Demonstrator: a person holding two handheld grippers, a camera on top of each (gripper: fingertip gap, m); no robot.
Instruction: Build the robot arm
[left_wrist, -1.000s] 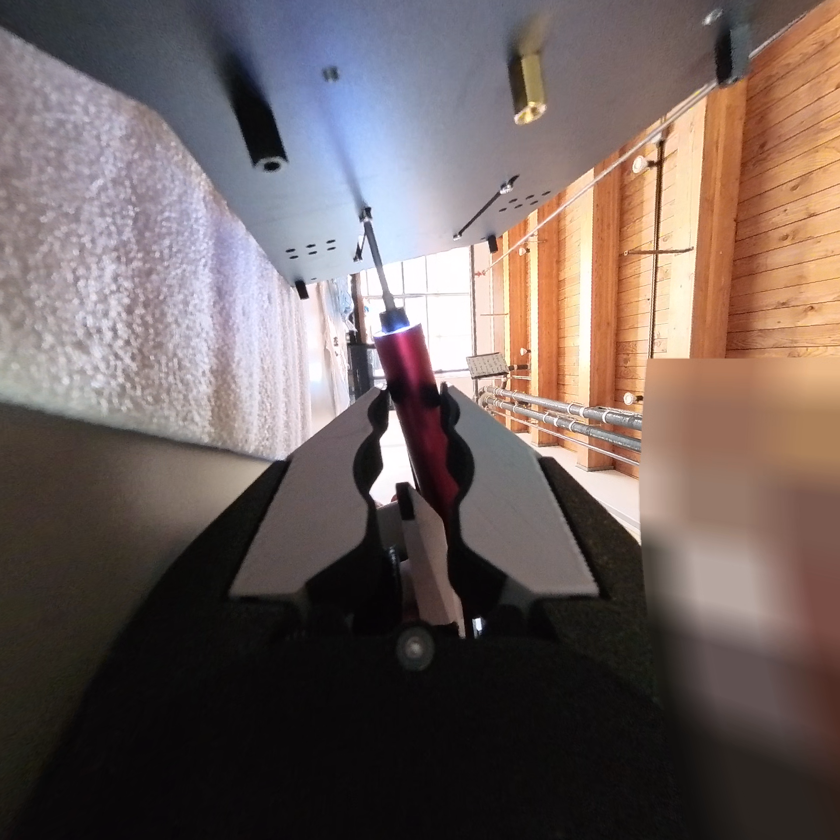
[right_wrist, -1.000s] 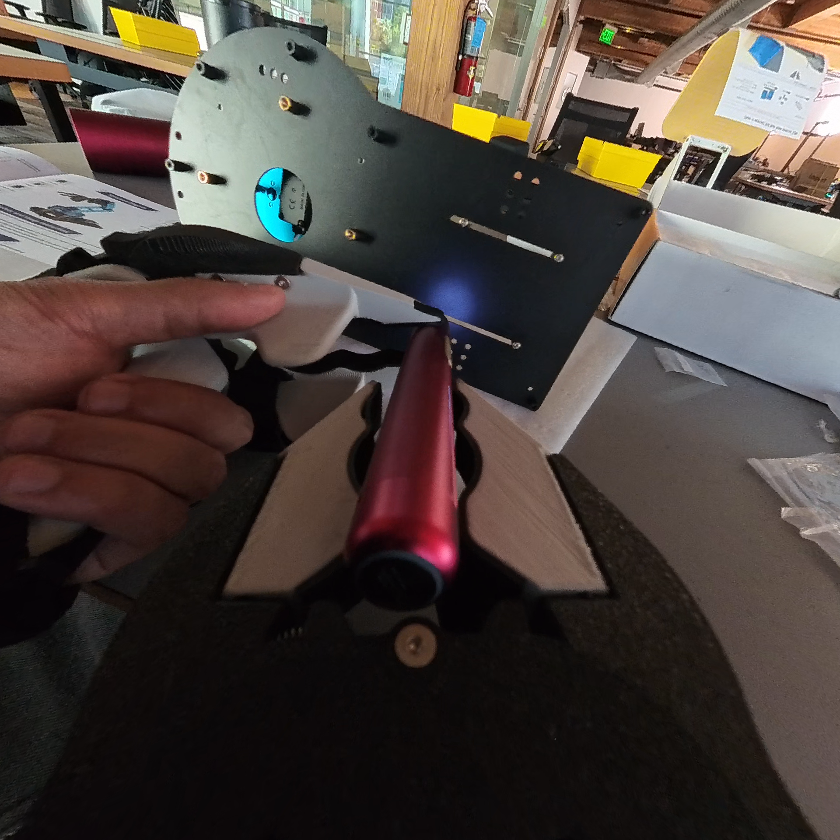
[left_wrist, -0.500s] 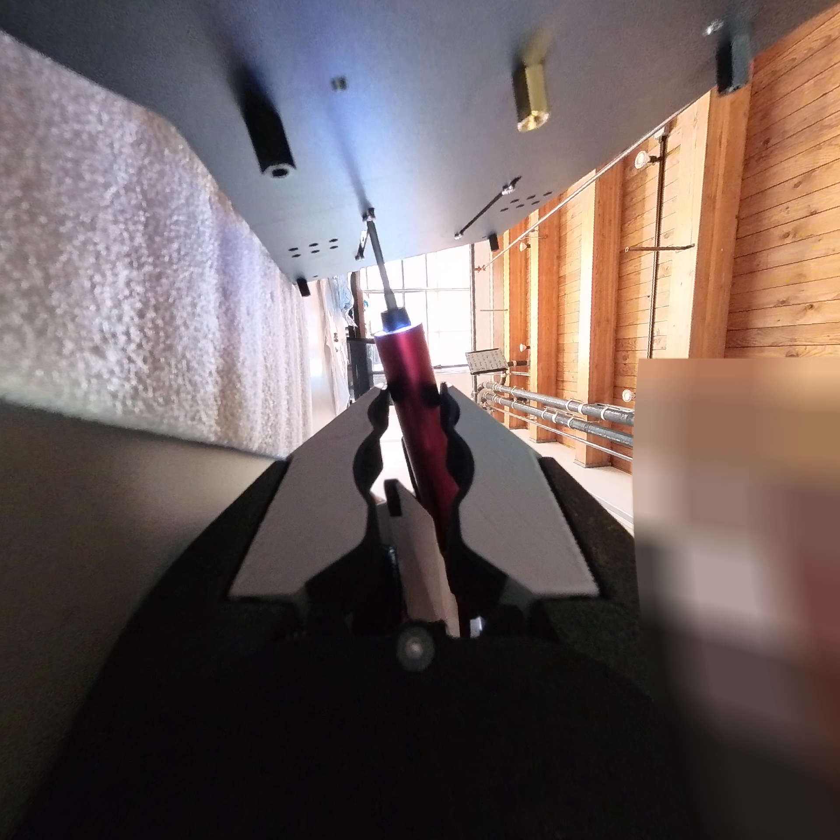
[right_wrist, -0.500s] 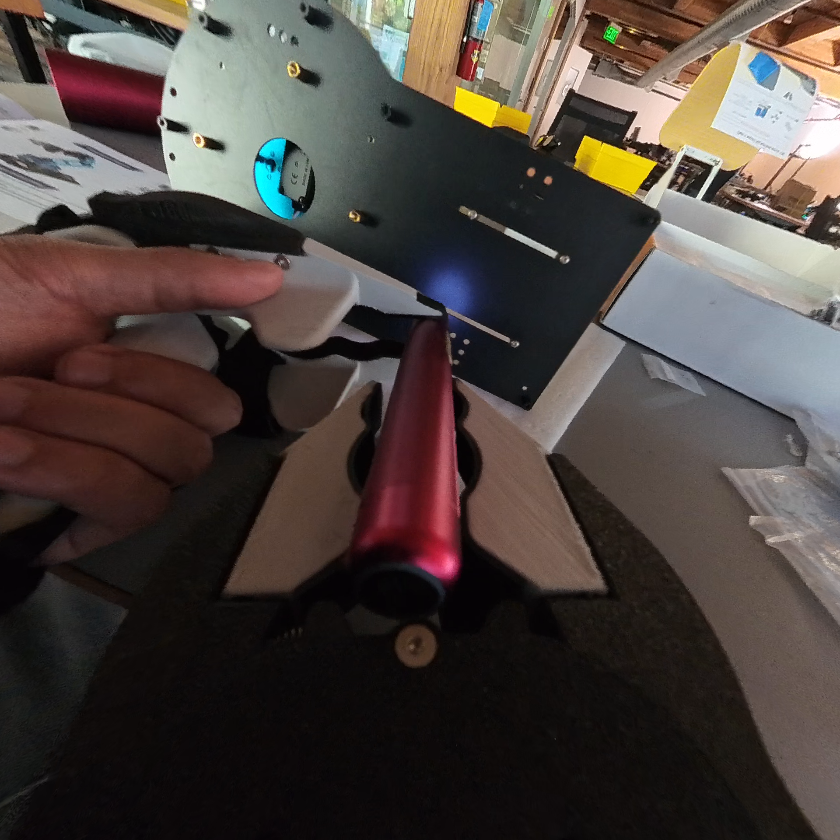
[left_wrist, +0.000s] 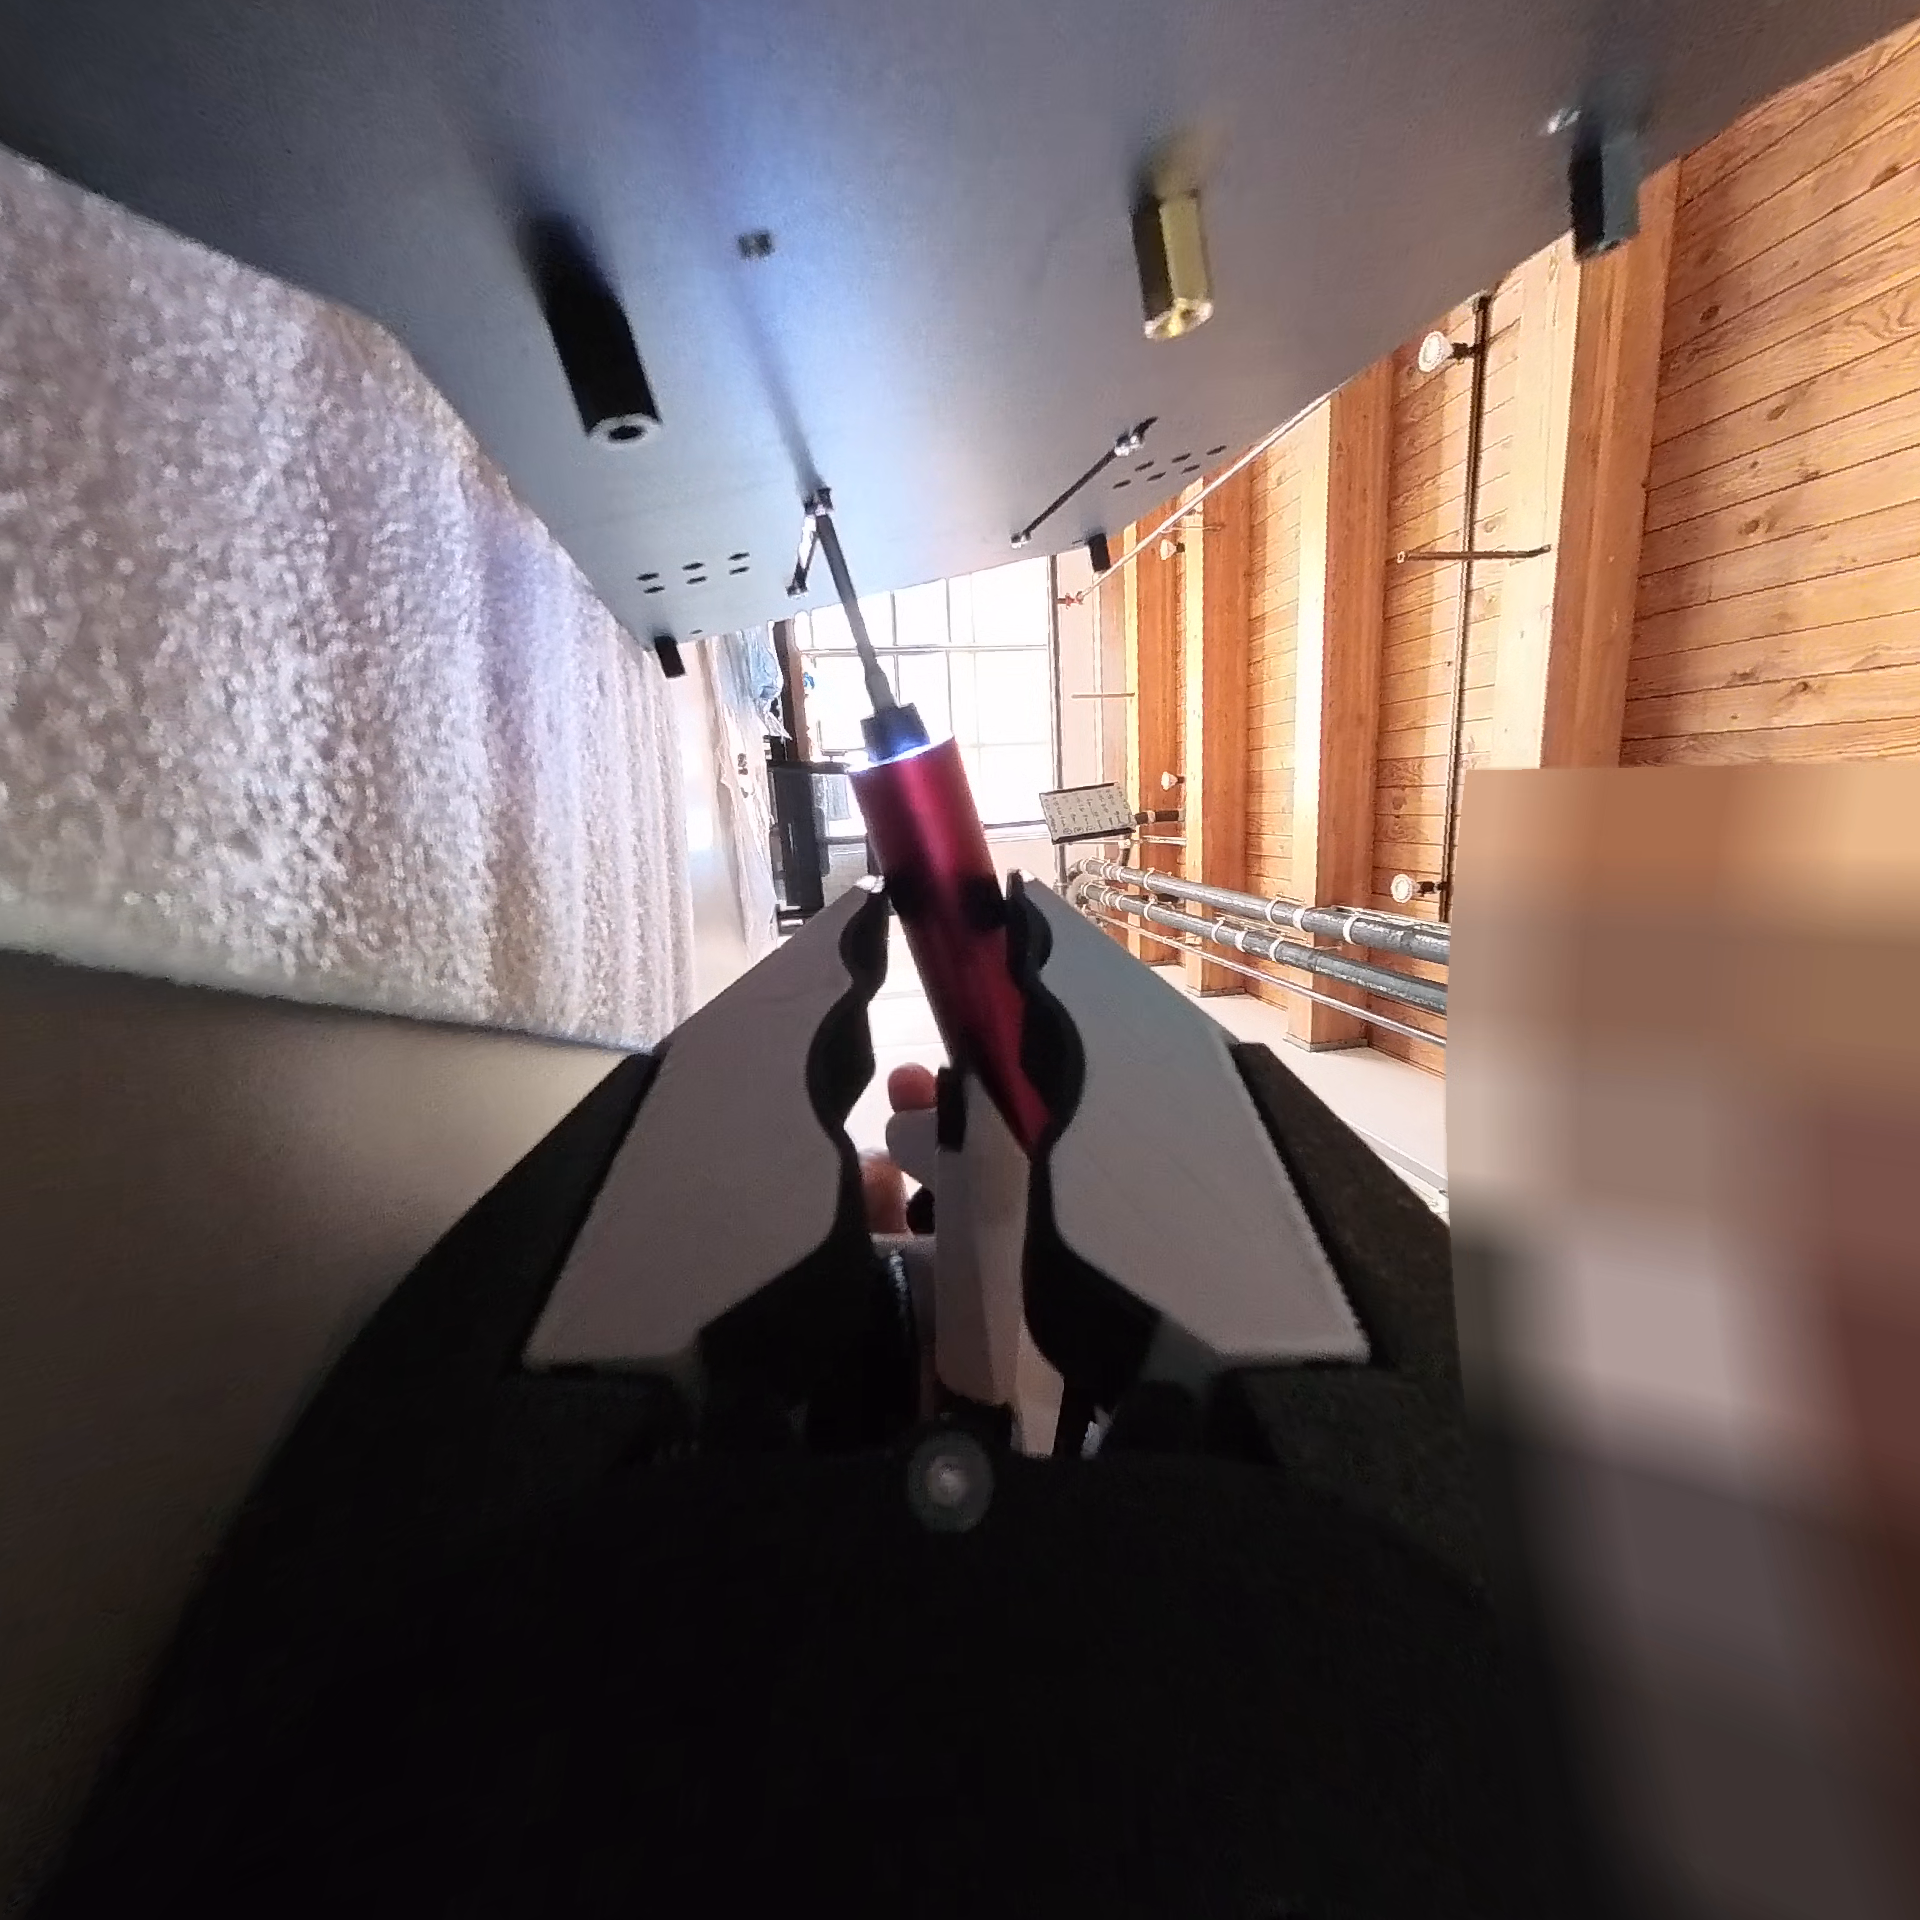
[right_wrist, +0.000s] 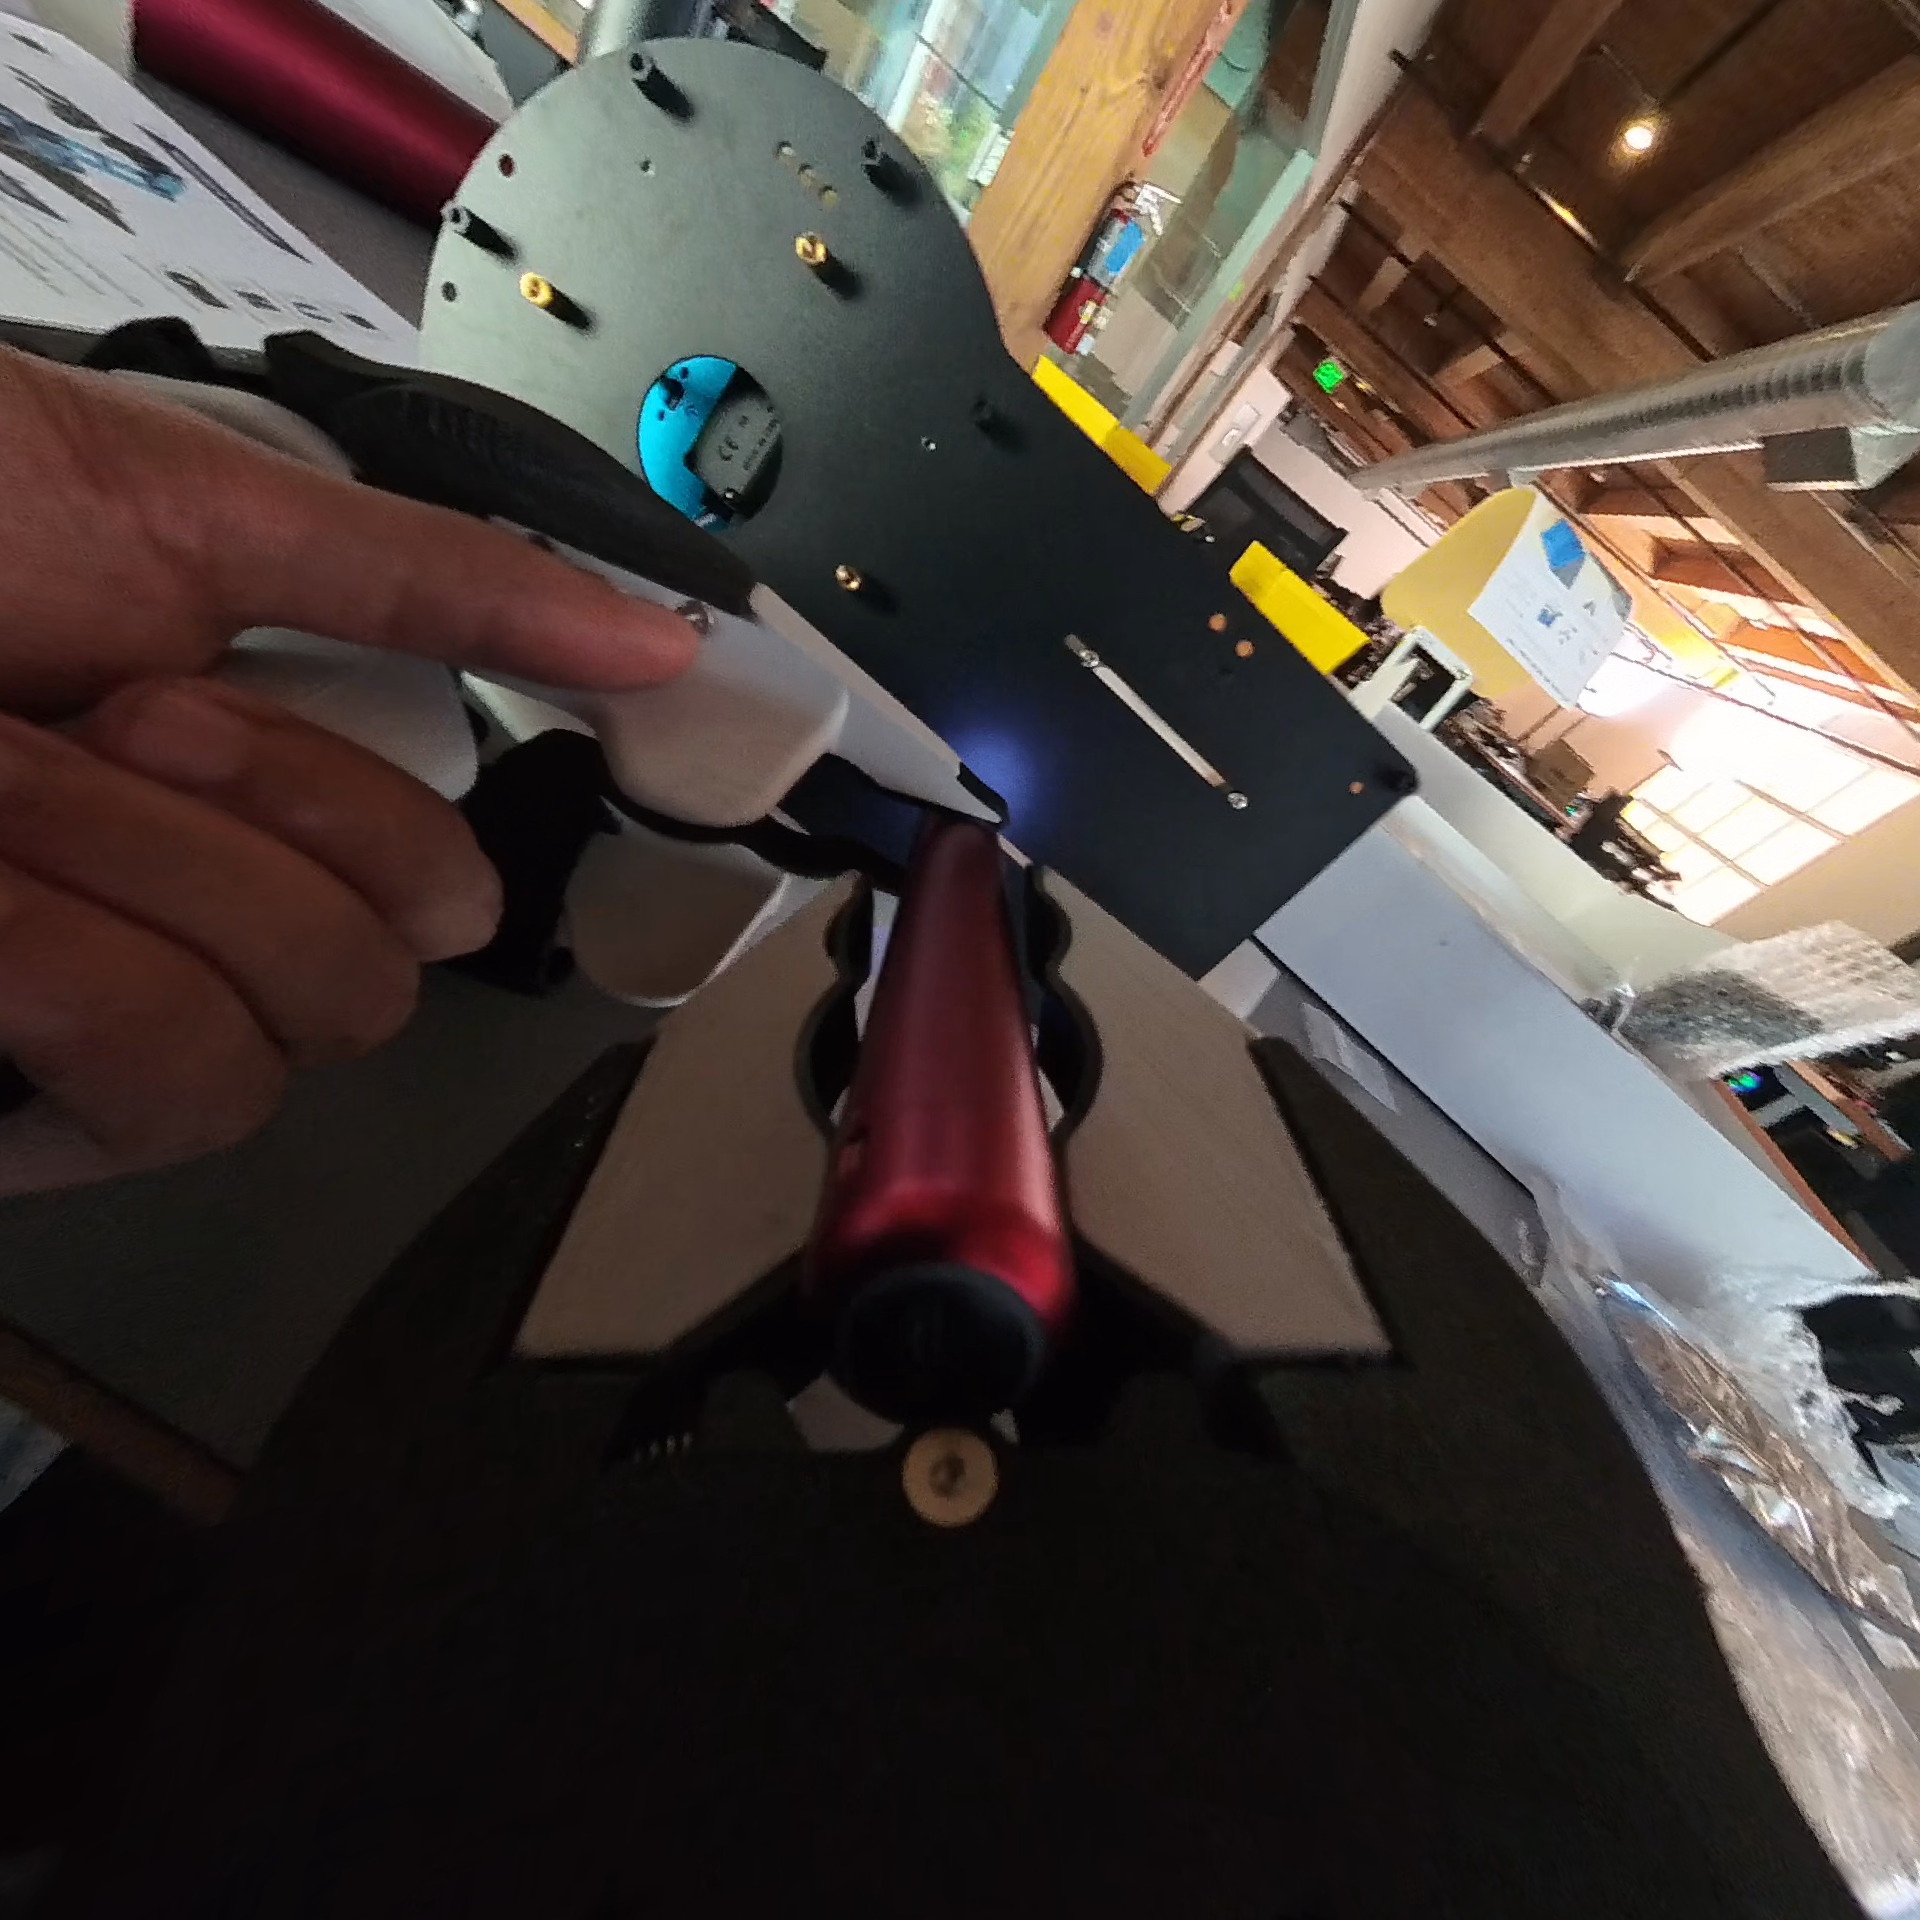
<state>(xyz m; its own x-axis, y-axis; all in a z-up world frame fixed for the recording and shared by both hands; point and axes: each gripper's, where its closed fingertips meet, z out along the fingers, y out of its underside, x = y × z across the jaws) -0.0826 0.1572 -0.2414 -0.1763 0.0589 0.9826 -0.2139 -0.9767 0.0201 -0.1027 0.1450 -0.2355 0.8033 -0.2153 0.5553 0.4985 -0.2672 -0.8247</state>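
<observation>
a: what's the right gripper (right_wrist: 945, 904) got?
b: a red screwdriver (right_wrist: 945, 1122), lying lengthwise in its jaws, which pinch the barrel. the butt end points back at the camera.
a: and the tip?
b: the bit (left_wrist: 847, 592) touches the black plate (right_wrist: 1039, 582) by a thin metal strip (right_wrist: 1143, 717), with a blue glow (right_wrist: 997, 758) on the plate there.
a: how does the plate stand?
b: on edge, on white foam (left_wrist: 260, 623). it carries brass (left_wrist: 1174, 270) and black (left_wrist: 603, 343) standoffs, and a blue part (right_wrist: 675, 436) shows through a round hole.
a: the left gripper (left_wrist: 945, 904)?
b: a hand (right_wrist: 208, 779) holds it, and it comes in from the side. the screwdriver's front passes between its fingertips. the jaws are narrow, but i can't tell if they actually squeeze the barrel.
</observation>
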